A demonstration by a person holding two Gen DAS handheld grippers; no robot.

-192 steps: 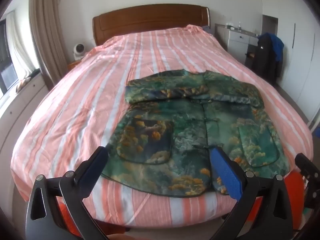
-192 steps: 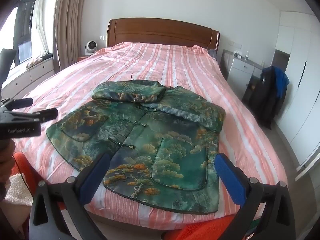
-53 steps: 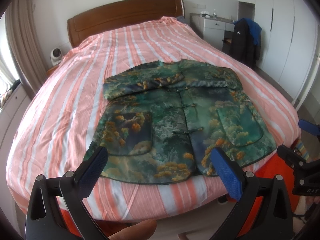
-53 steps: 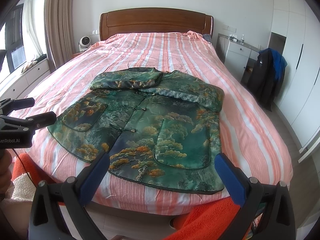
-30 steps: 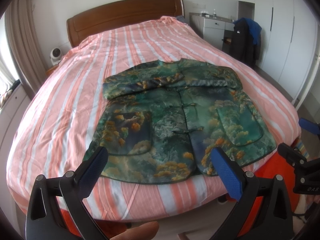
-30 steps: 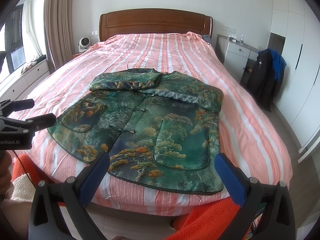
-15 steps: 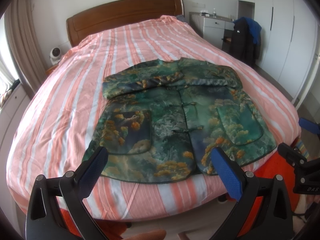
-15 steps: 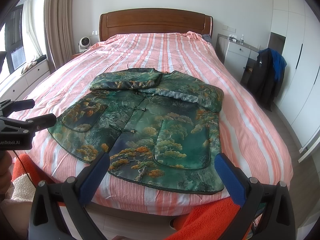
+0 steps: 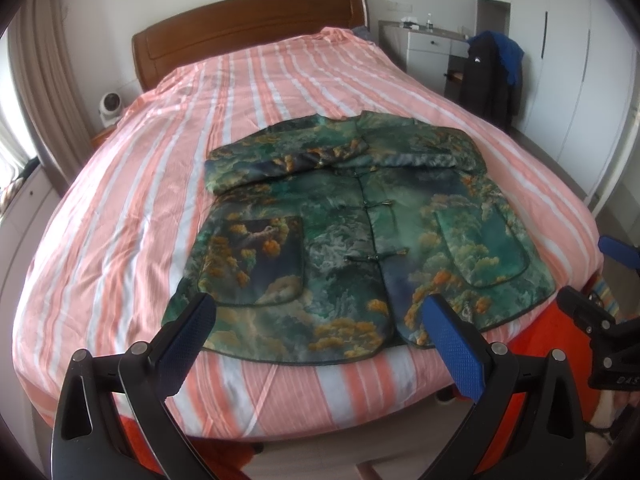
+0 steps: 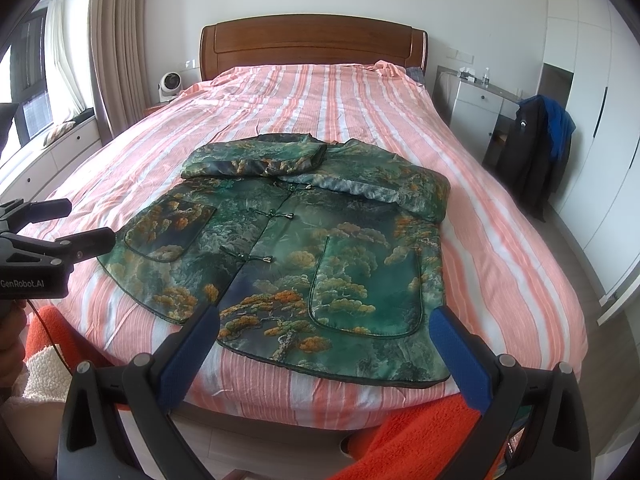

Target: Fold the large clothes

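Striped bed (image 9: 160,184), wooden headboard (image 10: 312,46)

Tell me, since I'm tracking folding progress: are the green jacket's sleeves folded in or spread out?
Folded in. Both sleeves lie across the chest of the green jacket, just below the collar; the body lies flat and buttoned on the bed.

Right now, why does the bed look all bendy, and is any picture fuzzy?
Both views use fisheye lenses, so the bed bulges and dark corners ring each picture. The left wrist view is a bit soft on the jacket; the right wrist view shows it sharper. Daylight comes from the window.
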